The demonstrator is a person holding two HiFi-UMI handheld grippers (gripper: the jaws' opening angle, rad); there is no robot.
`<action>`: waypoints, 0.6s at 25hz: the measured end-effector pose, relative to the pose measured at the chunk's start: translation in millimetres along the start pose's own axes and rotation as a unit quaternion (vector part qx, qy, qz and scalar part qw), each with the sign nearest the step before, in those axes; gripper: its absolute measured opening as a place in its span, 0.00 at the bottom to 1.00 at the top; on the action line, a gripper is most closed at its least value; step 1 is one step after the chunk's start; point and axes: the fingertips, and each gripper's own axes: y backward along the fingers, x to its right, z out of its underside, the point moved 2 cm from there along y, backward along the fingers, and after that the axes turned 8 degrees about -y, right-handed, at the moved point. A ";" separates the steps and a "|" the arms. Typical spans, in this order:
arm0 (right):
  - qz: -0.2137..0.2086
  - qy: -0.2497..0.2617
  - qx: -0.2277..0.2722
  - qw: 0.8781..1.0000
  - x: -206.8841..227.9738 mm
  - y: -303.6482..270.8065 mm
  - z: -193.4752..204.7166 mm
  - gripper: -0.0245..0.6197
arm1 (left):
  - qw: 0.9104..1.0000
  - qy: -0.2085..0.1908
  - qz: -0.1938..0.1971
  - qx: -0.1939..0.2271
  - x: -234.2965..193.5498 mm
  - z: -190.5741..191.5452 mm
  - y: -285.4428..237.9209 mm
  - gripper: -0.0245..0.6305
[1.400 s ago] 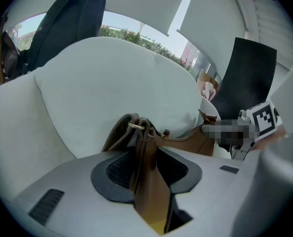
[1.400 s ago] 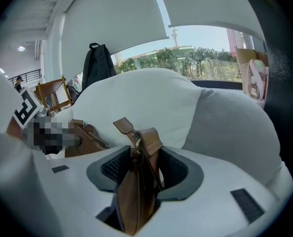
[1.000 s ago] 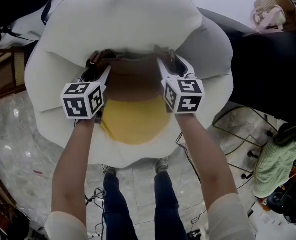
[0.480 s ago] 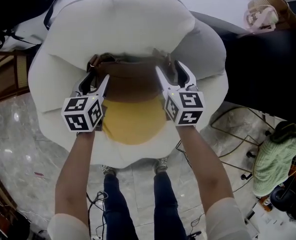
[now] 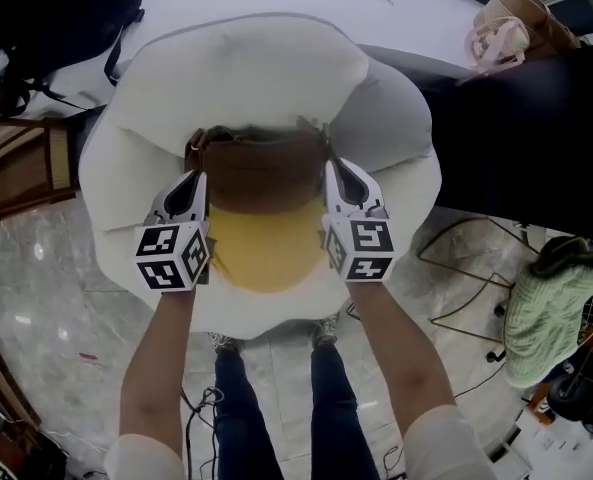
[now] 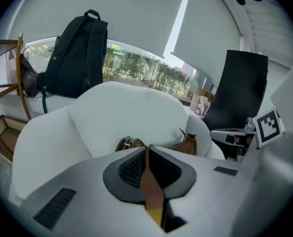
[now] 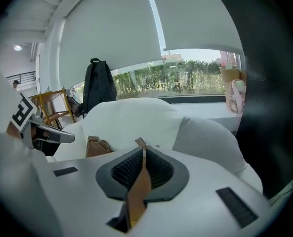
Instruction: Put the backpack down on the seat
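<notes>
— Brown on top and yellow below: the brown-and-yellow backpack (image 5: 261, 218) lies on the seat of the white armchair (image 5: 246, 68), with its top against the back cushion. Would you call the put-down done?

— I'd judge so. It rests there by itself. The left gripper (image 5: 193, 178) hangs at its 9 o'clock and the right gripper (image 5: 334, 166) at its 3 o'clock, and both look clear of it.

— And the tongs?

— Both pairs have just been closing and now stand pressed together with nothing clamped. Each gripper view shows only a thin slit between the pads. The brown-and-yellow sliver in it reads as the bag beyond, not as a strap being held.

— So what's left to do?

— Very little, I think. The hands should draw back toward 6 o'clock, with no grip needed. It's worth watching that the yellow front doesn't slide, since it lies close to the seat's front edge.

— Give me the count.

— There is one brown-and-yellow backpack, one white armchair and two grippers. One grey cushion (image 5: 381, 118) is tucked in the chair at the bag's 2 o'clock. A second bag, one black backpack (image 6: 77, 58), stands upright on the window ledge behind, at about 11 o'clock from the chair. One paper bag (image 5: 521, 13) sits on that ledge at 1 o'clock.
</notes>
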 end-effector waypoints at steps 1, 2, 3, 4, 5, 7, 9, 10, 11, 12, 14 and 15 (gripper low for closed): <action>-0.001 -0.002 0.001 1.000 -2.1 5.6 -3.7 0.10 | 1.000 0.005 0.004 0.000 4.2 -3.0 5.6 0.11; -0.001 -0.004 0.003 1.000 -4.2 11.4 -8.0 0.10 | 1.000 0.010 0.009 0.001 9.1 -6.5 11.3 0.11; -0.002 -0.006 0.005 1.000 -6.5 17.3 -12.9 0.10 | 1.000 0.014 0.013 0.004 14.2 -10.5 17.0 0.10; -0.004 -0.010 0.009 1.000 -8.9 22.9 -17.8 0.09 | 1.000 0.016 0.016 0.007 18.8 -14.9 22.8 0.10; -0.006 -0.016 0.012 1.000 -11.6 28.2 -22.4 0.09 | 1.000 0.016 0.018 0.010 22.5 -19.5 28.5 0.10; -0.012 -0.024 0.016 1.000 -16.9 38.3 -30.1 0.09 | 1.000 0.008 0.019 0.015 28.4 -28.7 39.8 0.10; -0.017 -0.023 0.017 0.999 -21.4 49.7 -38.0 0.09 | 1.000 -0.007 0.020 0.016 34.2 -37.0 51.5 0.10; -0.019 -0.023 0.017 0.999 -23.2 56.5 -42.6 0.09 | 1.000 -0.012 0.021 0.016 37.1 -40.8 57.7 0.10; -0.020 -0.024 0.018 0.999 -25.0 64.2 -47.3 0.09 | 1.000 -0.015 0.022 0.016 40.1 -44.8 64.3 0.10; -0.021 -0.026 0.020 0.999 -27.3 72.1 -51.8 0.09 | 0.999 -0.016 0.024 0.018 42.9 -49.0 71.2 0.10; -0.024 -0.033 0.024 0.999 -32.5 87.4 -59.6 0.09 | 0.999 -0.015 0.027 0.024 47.8 -57.2 85.4 0.10; -0.025 -0.037 0.026 0.999 -34.6 94.4 -62.8 0.09 | 0.999 -0.013 0.027 0.027 50.3 -60.7 92.4 0.10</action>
